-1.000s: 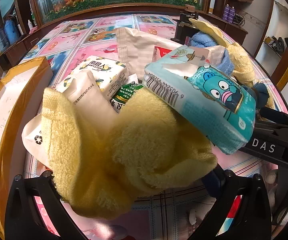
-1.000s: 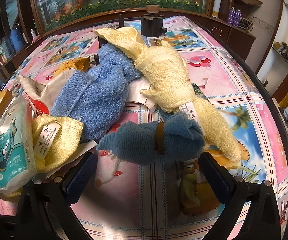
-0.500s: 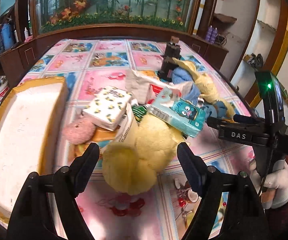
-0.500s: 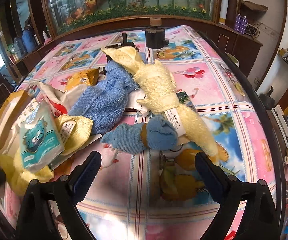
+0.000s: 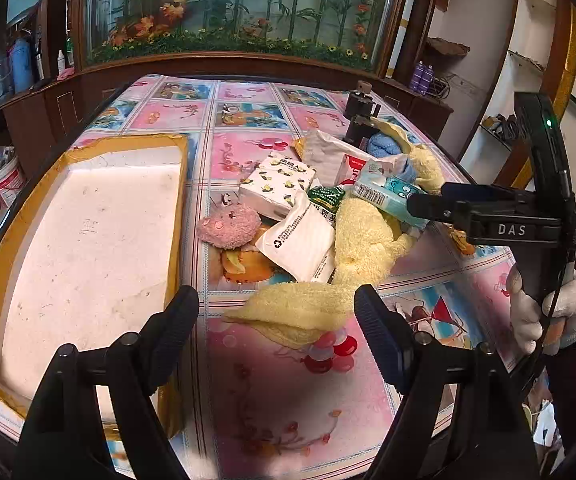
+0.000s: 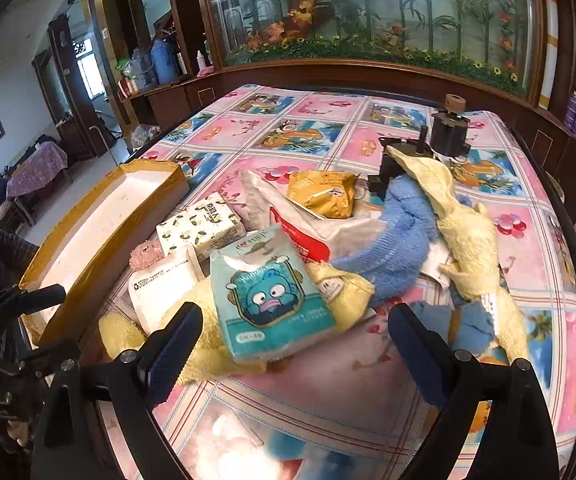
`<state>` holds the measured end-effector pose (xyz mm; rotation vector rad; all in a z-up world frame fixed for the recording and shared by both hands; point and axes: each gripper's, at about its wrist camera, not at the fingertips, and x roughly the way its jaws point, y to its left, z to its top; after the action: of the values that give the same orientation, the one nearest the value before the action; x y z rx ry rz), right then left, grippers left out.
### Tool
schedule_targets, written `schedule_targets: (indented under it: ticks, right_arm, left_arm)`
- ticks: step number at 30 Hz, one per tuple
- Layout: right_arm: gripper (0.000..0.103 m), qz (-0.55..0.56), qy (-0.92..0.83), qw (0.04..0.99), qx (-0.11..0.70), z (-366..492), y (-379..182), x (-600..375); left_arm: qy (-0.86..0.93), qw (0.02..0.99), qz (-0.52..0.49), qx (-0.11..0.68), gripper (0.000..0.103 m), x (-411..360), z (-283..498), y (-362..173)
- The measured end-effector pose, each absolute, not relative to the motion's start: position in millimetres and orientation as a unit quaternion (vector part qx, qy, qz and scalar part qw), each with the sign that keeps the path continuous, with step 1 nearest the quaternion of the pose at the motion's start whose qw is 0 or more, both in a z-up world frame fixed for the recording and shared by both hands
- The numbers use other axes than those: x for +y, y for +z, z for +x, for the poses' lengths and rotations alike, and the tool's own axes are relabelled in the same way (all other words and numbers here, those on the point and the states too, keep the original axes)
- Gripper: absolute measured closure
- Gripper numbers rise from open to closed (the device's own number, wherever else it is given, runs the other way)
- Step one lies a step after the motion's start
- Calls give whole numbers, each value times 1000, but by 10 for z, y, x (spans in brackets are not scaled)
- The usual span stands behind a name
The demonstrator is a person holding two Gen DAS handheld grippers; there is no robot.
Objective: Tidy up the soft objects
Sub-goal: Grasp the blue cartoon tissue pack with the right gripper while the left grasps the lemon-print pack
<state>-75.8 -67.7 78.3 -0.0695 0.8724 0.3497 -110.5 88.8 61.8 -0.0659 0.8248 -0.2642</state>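
Note:
A pile of soft goods lies mid-table. In the left wrist view a yellow towel (image 5: 352, 256) sprawls toward me, its near end between the fingertips of my open left gripper (image 5: 278, 336). Behind it are a pink plush (image 5: 228, 226), a white pouch (image 5: 300, 240) and a patterned tissue pack (image 5: 276, 188). My right gripper (image 6: 294, 354) is open, hovering just before a teal tissue pack (image 6: 272, 296). A blue towel (image 6: 392, 248) and a long yellow towel (image 6: 472, 240) lie beyond. Neither gripper holds anything.
A shallow white-lined box with yellow-taped rim (image 5: 178, 216) fills the table's left side. A yellow packet (image 6: 324, 192) and a black device (image 6: 448, 132) sit behind the pile. A gloved hand (image 5: 548, 312) holds the right tool. The table edge runs close on the right.
Both grippers have drawn back and up from the pile. The yellow towel that filled the left view now lies spread on the cloth. The right view has swung left toward the teal pack.

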Motion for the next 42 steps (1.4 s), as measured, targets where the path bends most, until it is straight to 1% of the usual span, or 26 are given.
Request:
schedule_targets:
  ticks: [2, 3, 4, 5, 6, 7, 9, 13, 20, 23, 27, 28, 29, 30, 31, 36, 42]
  right_arm:
    - [9, -39, 171, 886, 429, -692, 736, -597]
    - [15, -40, 171, 884, 434, -656, 705, -561]
    - [21, -38, 173, 879, 442, -623, 658, -560]
    - [39, -31, 177, 874, 451, -594, 619, -563]
    - [45, -19, 180, 870, 458, -576, 589, -585]
    - [45, -6, 183, 871, 456, -574, 587, -622]
    - [49, 9, 185, 874, 449, -610, 619, -671]
    - [49, 24, 184, 879, 440, -687, 683, -766]
    - [49, 57, 192, 874, 443, -739, 670, -919]
    - [49, 57, 194, 874, 442, -738, 659, -918]
    - [48, 56, 197, 875, 439, -729, 651, -893]
    - [48, 57, 197, 875, 439, -729, 649, -887]
    - [48, 58, 198, 875, 438, -730, 648, -882]
    - [48, 60, 198, 875, 437, -732, 650, -880]
    - [48, 62, 199, 875, 436, -739, 654, -883]
    - [49, 72, 197, 880, 425, -810, 731, -925]
    - [49, 87, 200, 895, 389, -1044, 1039, -997]
  left_arm:
    - [-134, 906, -36, 401, 23, 881, -1082, 620]
    - [-133, 906, -37, 399, 23, 887, -1069, 633]
    - [-133, 907, -37, 397, 23, 891, -1045, 651]
    - [-131, 908, -37, 397, 23, 901, -1017, 668]
    - [-127, 909, -37, 396, 23, 907, -974, 692]
    - [-122, 909, -37, 396, 23, 918, -930, 715]
    - [-117, 911, -40, 393, 23, 929, -808, 763]
    - [-111, 909, -42, 399, 23, 898, -437, 791]
    - [-144, 883, 11, 447, 23, 617, 236, 562]
    - [-141, 877, 39, 457, 23, 524, 365, 446]
    - [-142, 869, 51, 472, 23, 447, 432, 355]
    - [-144, 868, 50, 473, 25, 435, 440, 353]
    - [-145, 867, 48, 474, 32, 433, 446, 353]
    - [-151, 864, 39, 479, 50, 440, 455, 348]
    - [-154, 861, 26, 484, 51, 456, 471, 345]
    - [-147, 871, -18, 468, 52, 601, 409, 440]
    - [-155, 890, -64, 424, 52, 748, 116, 806]
